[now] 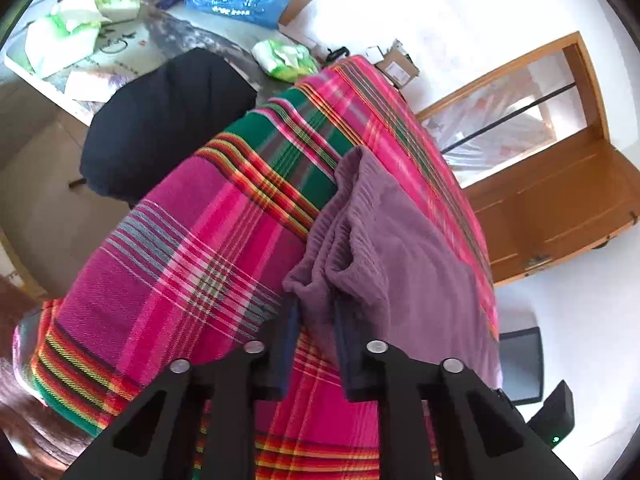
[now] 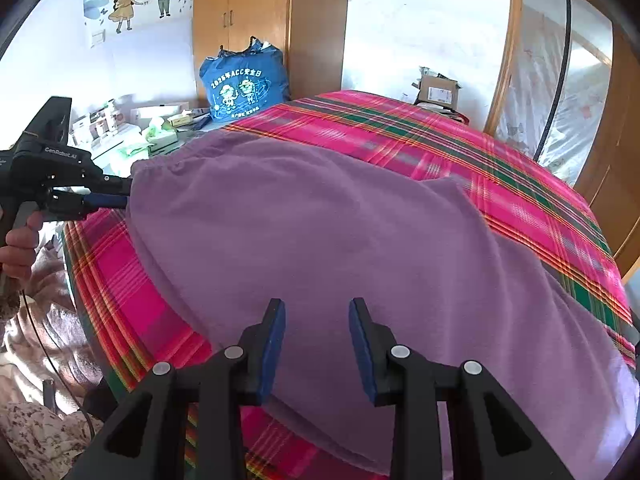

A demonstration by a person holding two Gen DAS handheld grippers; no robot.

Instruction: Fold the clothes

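Right now my left gripper [image 1: 316,312] has its jaws pinched on the bunched elastic waistband of the purple garment [image 1: 400,248]; fabric sits btwn the pads and hides their tips, jaws close together w/ only the cloth in the gap. From the right wrist cam I see that same left gripper [image 2: 124,196] at far left, fingers pointing into the garment's corner, a hand [image 2: 18,244] wrapped on its handle.

My right gripper [image 2: 317,320] is abt half open, blue pads well apart, nothing held. Purple garment [image 2: 320,240] lies just ahead of and under its fingertips, spread mostly flat, reaching away fwd and to both sides of the claw. I can't tell if the tips touch the cloth.

Garment rests on a pink plaid bedsheet [image 2: 400,136] w/ green and orange stripes. Sheet shows beyond the garment, ahead-right of the right claw, and to the left of the left claw [image 1: 180,240].

Further ahead of the right claw: blue printed bag [image 2: 244,88] against a wooden wardrobe [image 2: 248,12], and a cardboard box [image 2: 438,90] past the bed's far edge. Ahead-left of the left claw sits a black cushion [image 1: 160,128], cluttered table beyond it.
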